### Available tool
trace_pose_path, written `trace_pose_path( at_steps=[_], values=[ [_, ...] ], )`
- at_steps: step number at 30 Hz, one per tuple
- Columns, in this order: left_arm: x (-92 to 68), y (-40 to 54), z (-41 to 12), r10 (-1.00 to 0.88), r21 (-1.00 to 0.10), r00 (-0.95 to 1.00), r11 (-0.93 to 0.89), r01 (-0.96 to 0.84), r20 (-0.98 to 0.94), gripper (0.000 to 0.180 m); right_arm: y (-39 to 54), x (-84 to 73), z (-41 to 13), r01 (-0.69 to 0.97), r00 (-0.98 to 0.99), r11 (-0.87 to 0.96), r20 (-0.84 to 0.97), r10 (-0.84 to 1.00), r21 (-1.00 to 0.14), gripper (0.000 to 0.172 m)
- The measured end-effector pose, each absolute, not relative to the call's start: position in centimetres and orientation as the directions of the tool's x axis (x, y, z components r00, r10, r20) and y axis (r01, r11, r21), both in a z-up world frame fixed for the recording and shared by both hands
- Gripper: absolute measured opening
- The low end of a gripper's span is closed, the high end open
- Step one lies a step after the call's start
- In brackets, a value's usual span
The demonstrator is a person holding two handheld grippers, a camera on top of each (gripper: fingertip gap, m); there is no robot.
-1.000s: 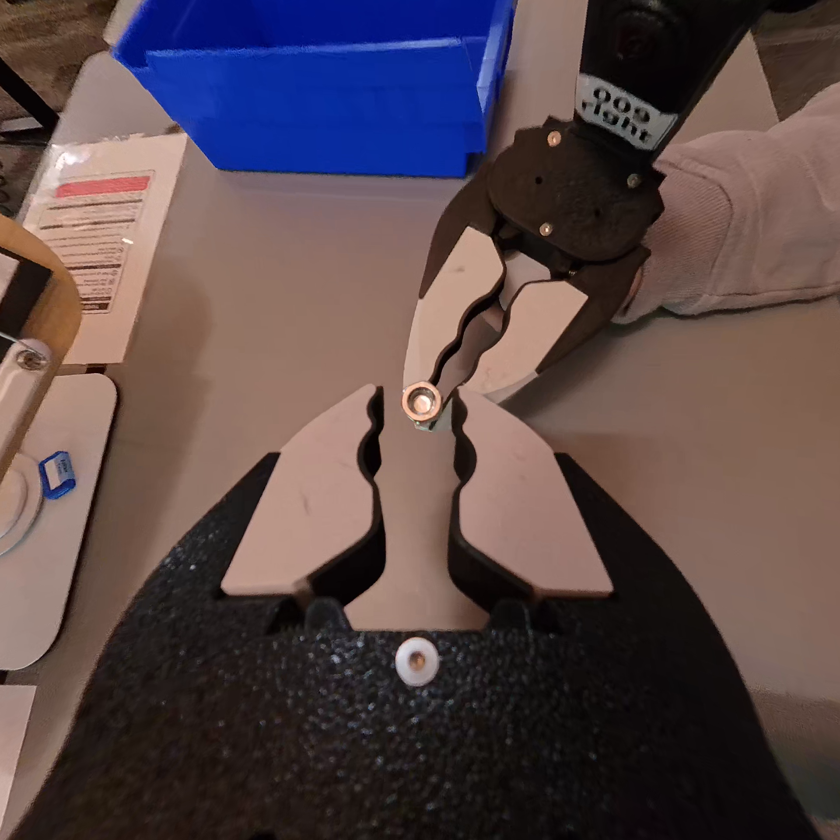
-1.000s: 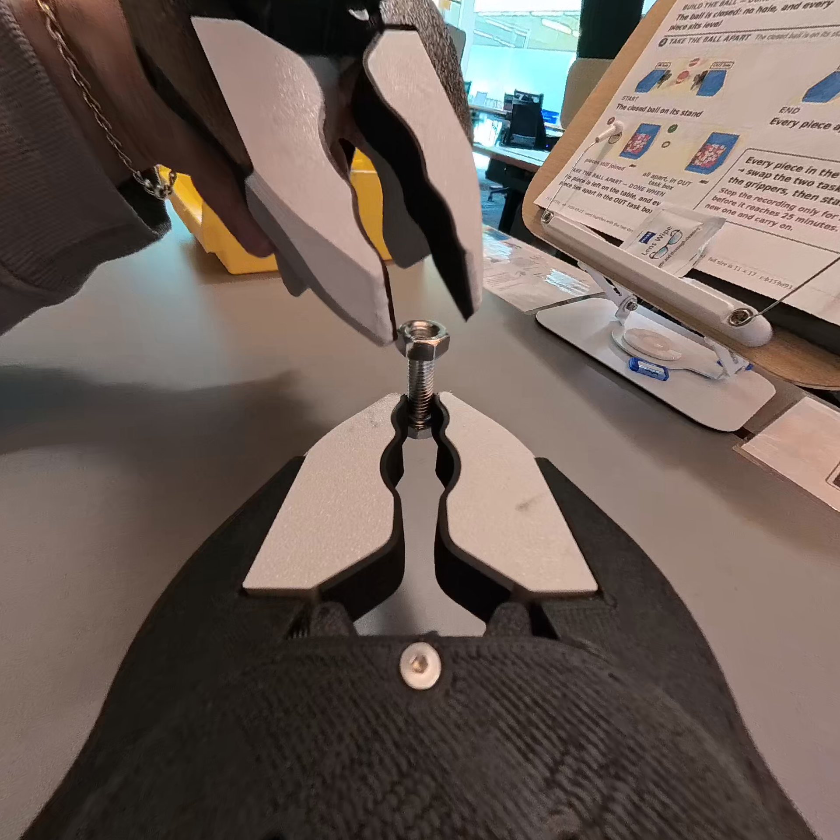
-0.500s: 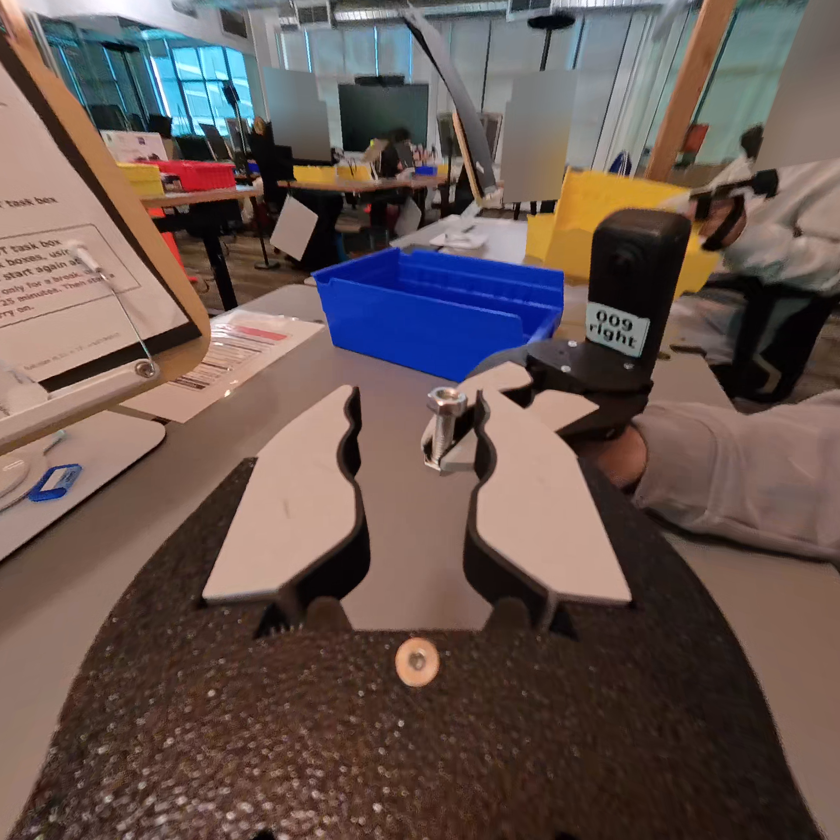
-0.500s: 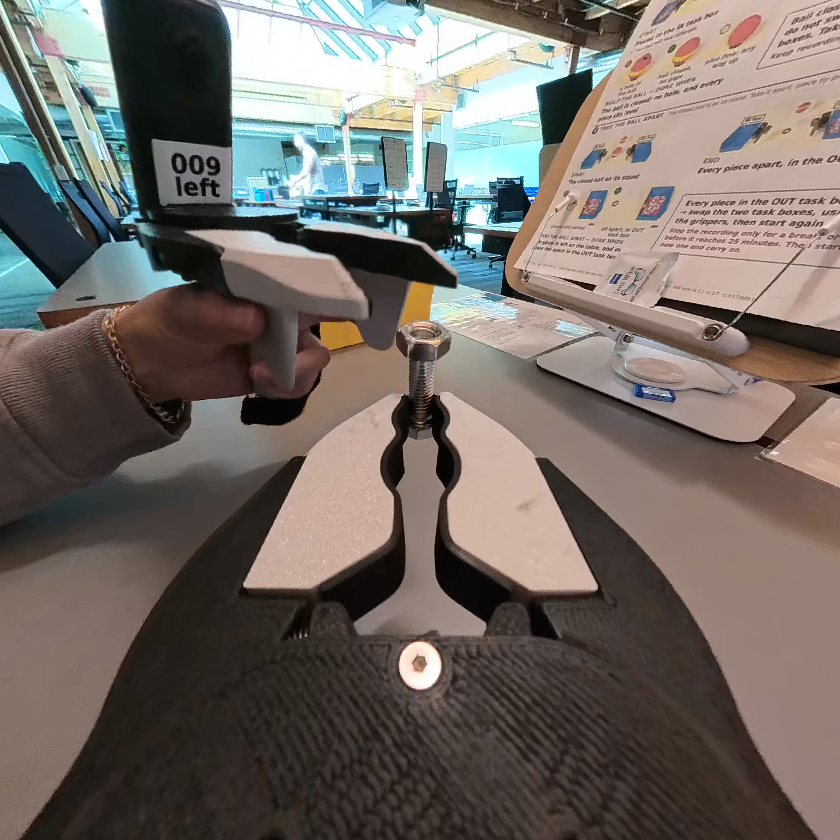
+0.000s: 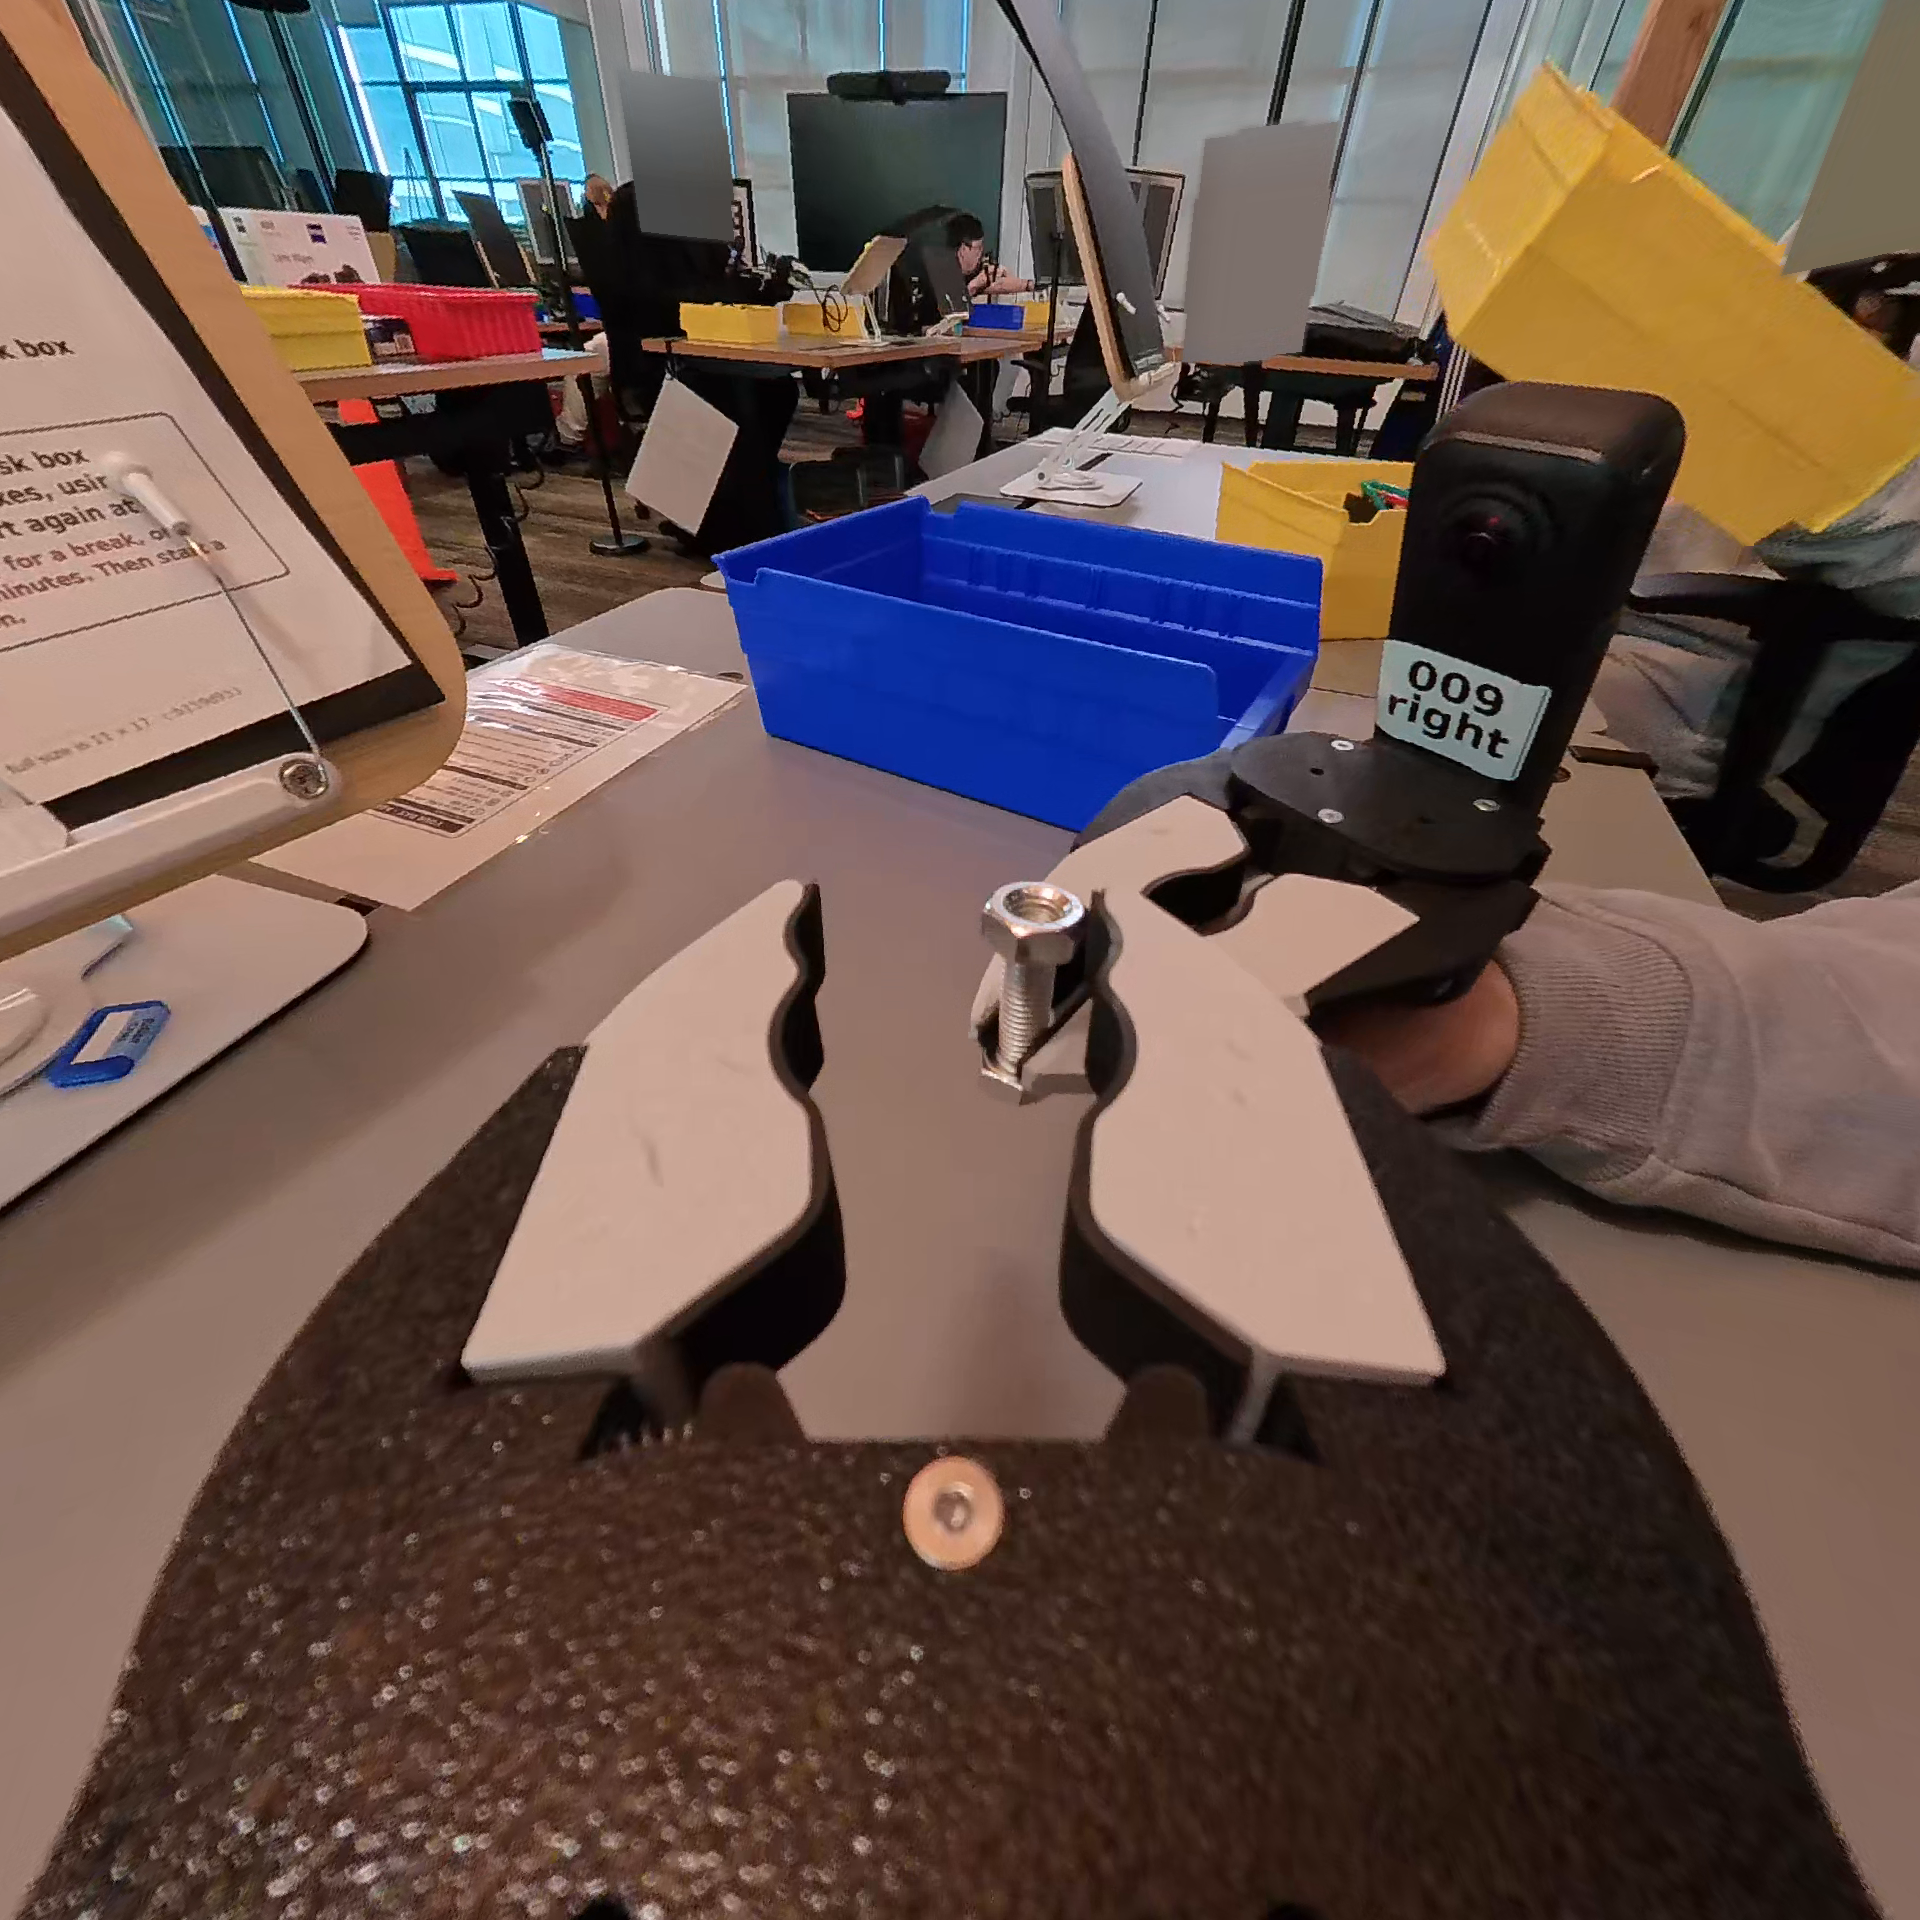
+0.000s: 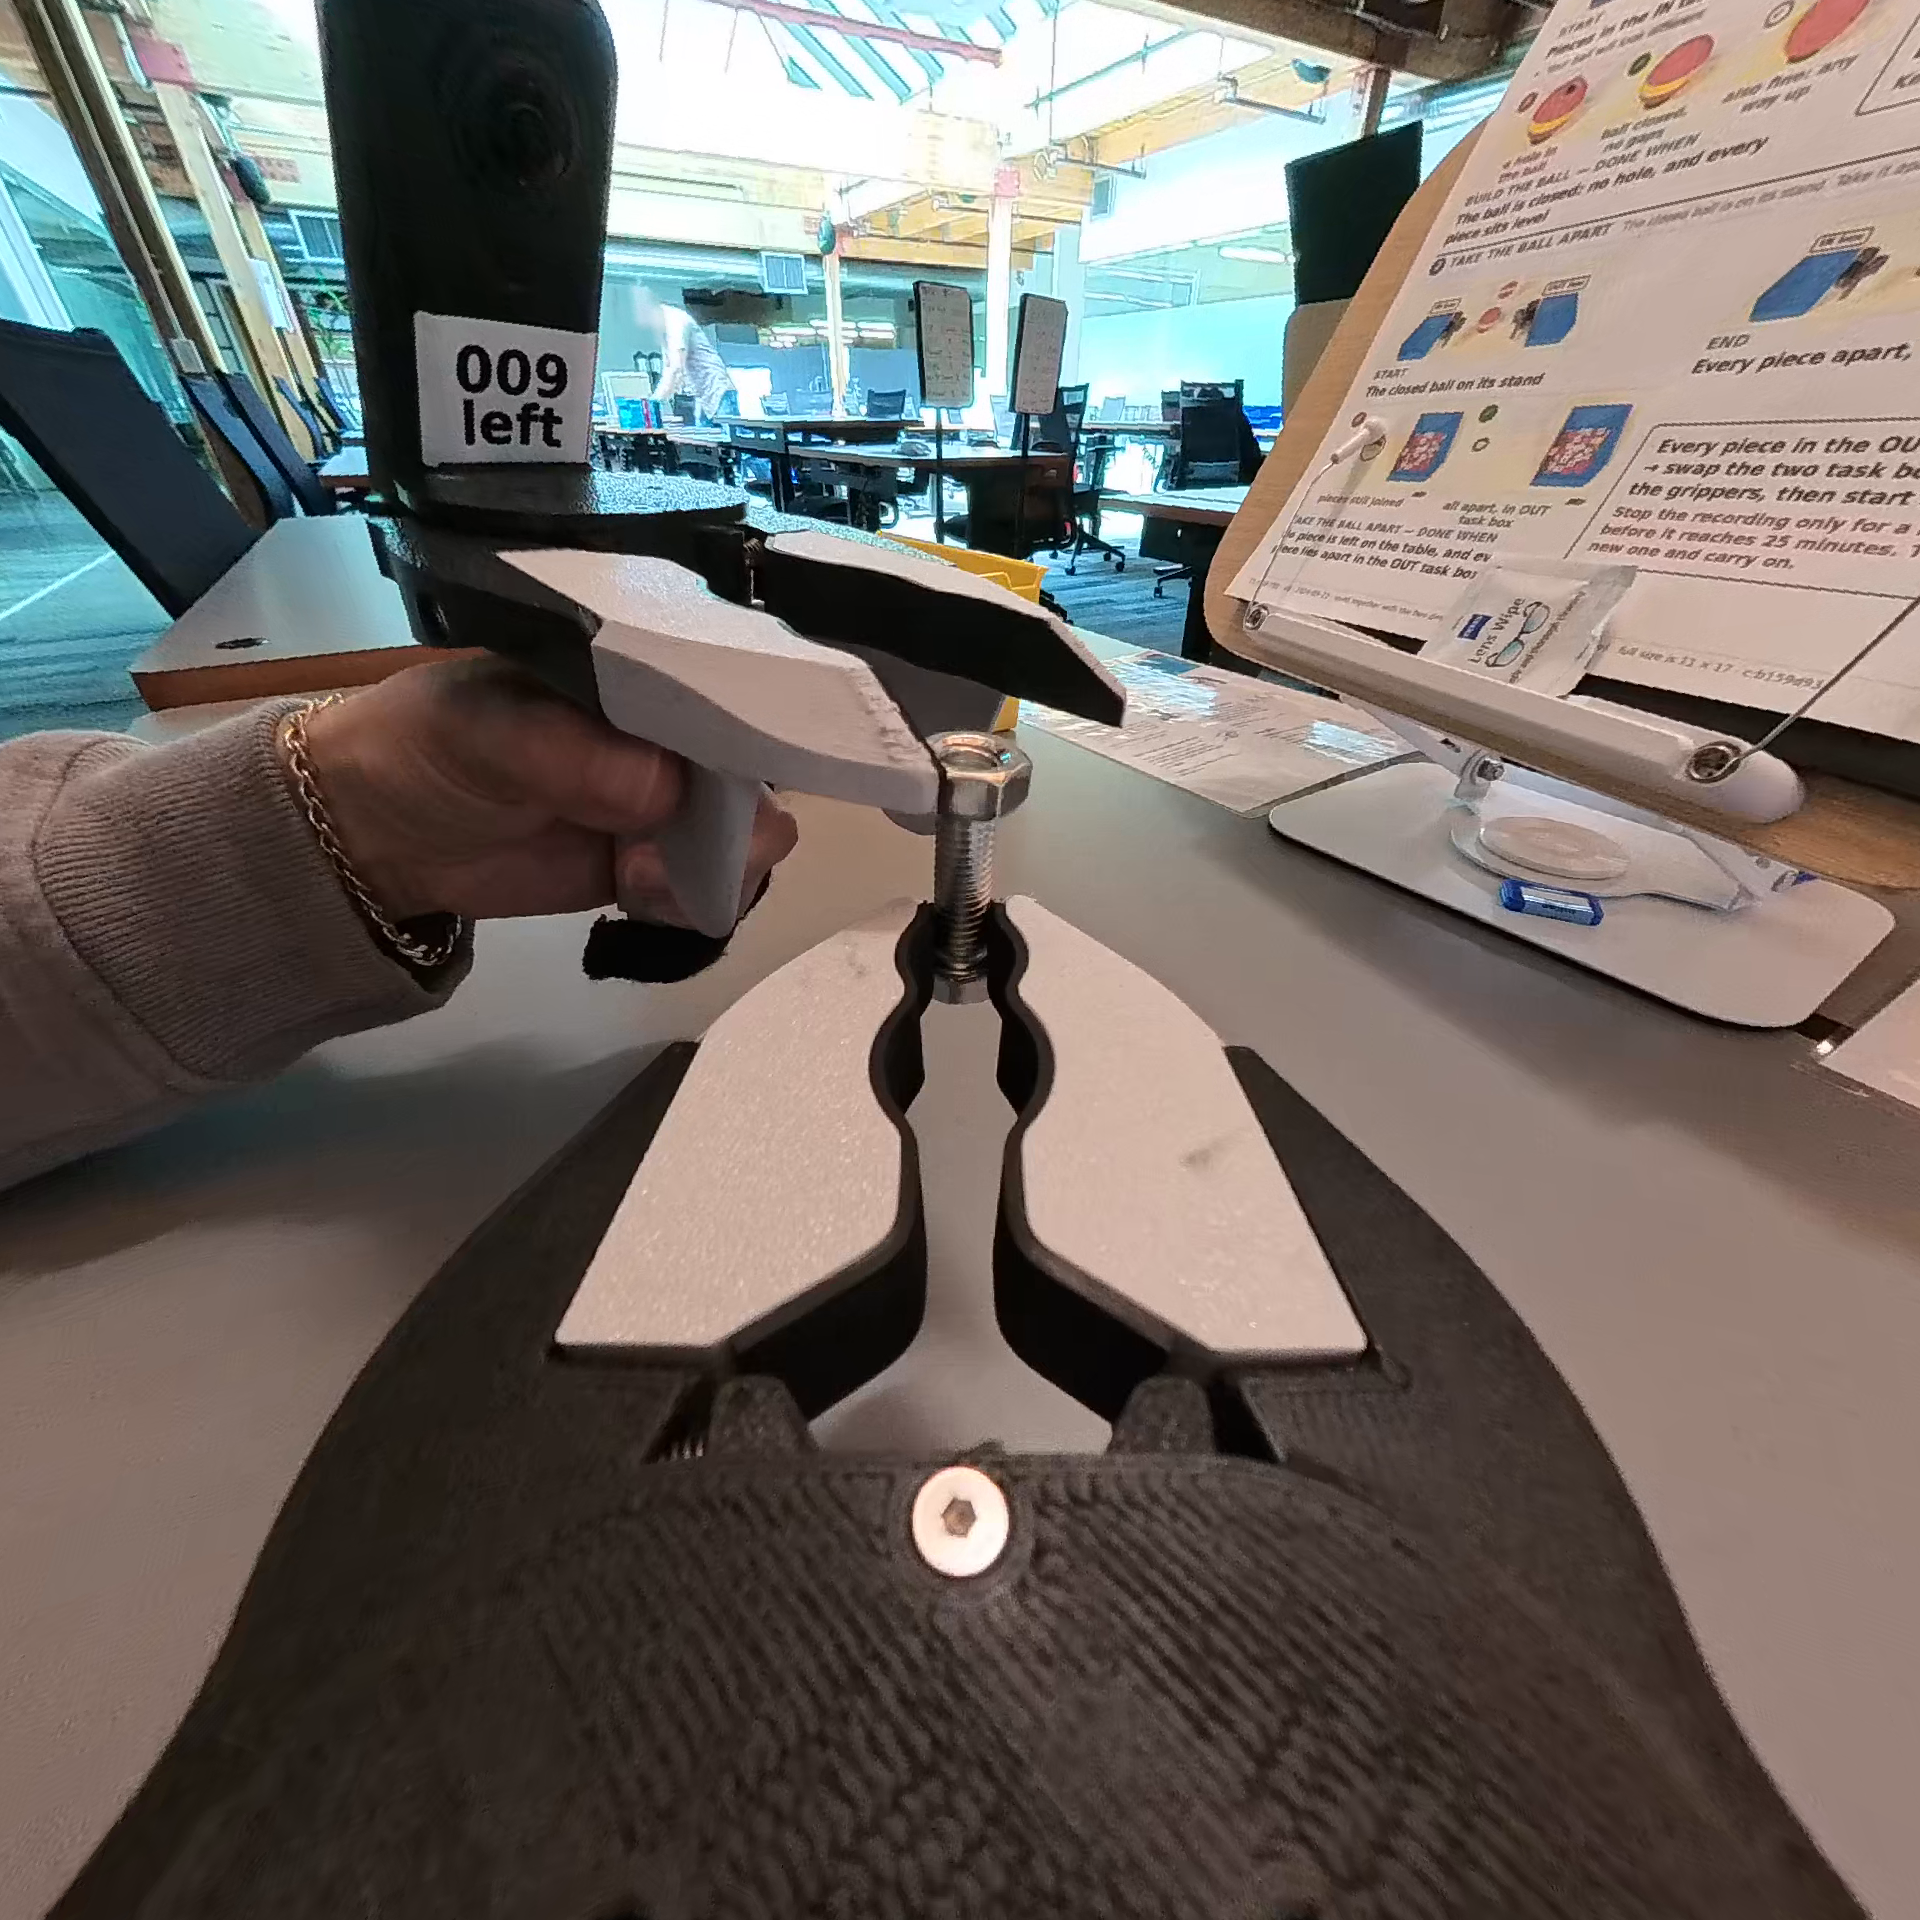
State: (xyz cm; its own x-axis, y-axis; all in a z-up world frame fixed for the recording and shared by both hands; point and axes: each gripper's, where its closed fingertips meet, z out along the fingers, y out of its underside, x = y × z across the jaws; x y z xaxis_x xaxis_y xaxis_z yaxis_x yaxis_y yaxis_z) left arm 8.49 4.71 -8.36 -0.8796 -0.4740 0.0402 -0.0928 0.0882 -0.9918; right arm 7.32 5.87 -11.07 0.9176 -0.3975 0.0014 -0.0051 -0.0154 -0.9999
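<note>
Bolt point(image 6: 961, 883) upright, silver, threaded, hex nut point(image 6: 975, 769) at top end, lower end clamped in right tongs point(image 6: 961, 961); both pads pressed to shank, tips near shut around it. Held just above grey tabletop point(image 6: 1455, 1195).

Left tongs point(image 5: 951, 987) wide open, nothing gripped. Seen from right wrist view, left tongs point(image 6: 935, 748) level with nut, near fingertip point(image 6: 894, 748) touching or just beside nut's flank, far fingertip point(image 6: 1081, 696) apart from it. From left wrist view, bolt point(image 5: 1023, 1003) standing in the gap close to the right-hand finger point(image 5: 1195, 1039), well apart from the left-hand finger point(image 5: 717, 1039).

Edges and room:
- Blue bin point(image 5: 1018, 665) beyond the tongs, near wall facing, open tabletop strip between bin and bolt.
- Wooden document stand point(image 5: 208, 623) with white base plate point(image 5: 187, 987) to left; small blue tag point(image 5: 109, 1039) on plate. Same stand point(image 6: 1558, 416) to right in right wrist view.
- Laminated sheet point(image 5: 540, 738) flat between stand and bin.
- Yellow bin point(image 5: 1320, 540) behind blue bin.
- Sleeved hand point(image 5: 1434, 1049) behind right tongs; other hand point(image 6: 499, 790) on left handle, chain bracelet point(image 6: 343, 831) at wrist.
- Bare tabletop near side of both tongs, free of clutter to the front edge.
</note>
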Motion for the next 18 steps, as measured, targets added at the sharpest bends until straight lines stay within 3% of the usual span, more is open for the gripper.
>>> trace_pose_path(
  at_steps=[18],
  values=[
    [8.0, 4.8, -7.6, -0.451, -0.996, -0.891, 0.046, -0.076, 0.047, 0.050, 5.8, 7.1, -10.9, -0.016, 0.925, 0.004, -0.017, -0.379, -1.000, 0.009]
  ],
)
